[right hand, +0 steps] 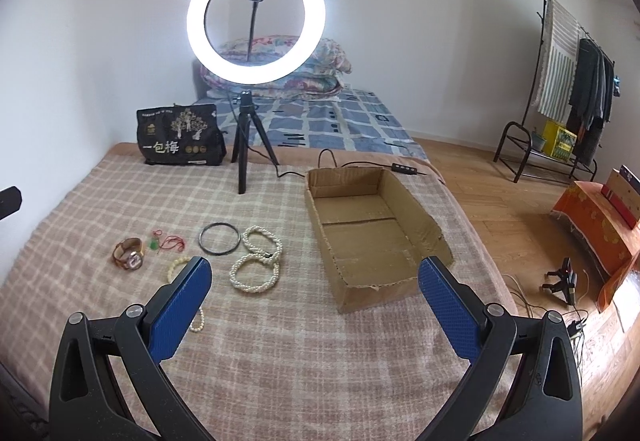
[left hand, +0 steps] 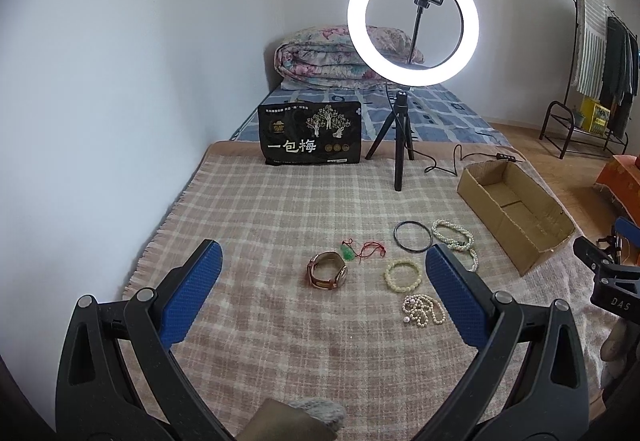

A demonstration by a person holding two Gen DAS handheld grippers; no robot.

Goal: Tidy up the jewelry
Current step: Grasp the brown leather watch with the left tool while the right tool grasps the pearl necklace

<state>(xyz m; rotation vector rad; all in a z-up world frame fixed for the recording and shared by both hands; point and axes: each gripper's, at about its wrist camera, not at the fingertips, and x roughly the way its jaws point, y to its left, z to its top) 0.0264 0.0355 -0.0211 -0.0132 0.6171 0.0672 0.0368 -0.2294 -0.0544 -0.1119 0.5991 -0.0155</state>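
Observation:
Jewelry lies on the plaid blanket (left hand: 280, 209): a brown-strap watch (left hand: 327, 271), a green pendant on red cord (left hand: 354, 251), a black bangle (left hand: 413, 236), a cream bead bracelet (left hand: 403, 275), pearl bracelets (left hand: 454, 237) and a pearl necklace (left hand: 424, 309). An open cardboard box (right hand: 360, 225) sits to their right. My left gripper (left hand: 323, 265) is open and empty, above the blanket just short of the watch. My right gripper (right hand: 315, 277) is open and empty, near the box's front corner and the pearl bracelets (right hand: 256, 261). The watch (right hand: 129, 253) and bangle (right hand: 219, 237) also show there.
A lit ring light on a tripod (left hand: 400, 145) stands behind the jewelry, its cable (right hand: 344, 163) trailing past the box. A black printed bag (left hand: 310, 133) stands at the blanket's far edge. Folded quilts (left hand: 332, 57), a clothes rack (right hand: 568, 81) and wooden floor lie beyond.

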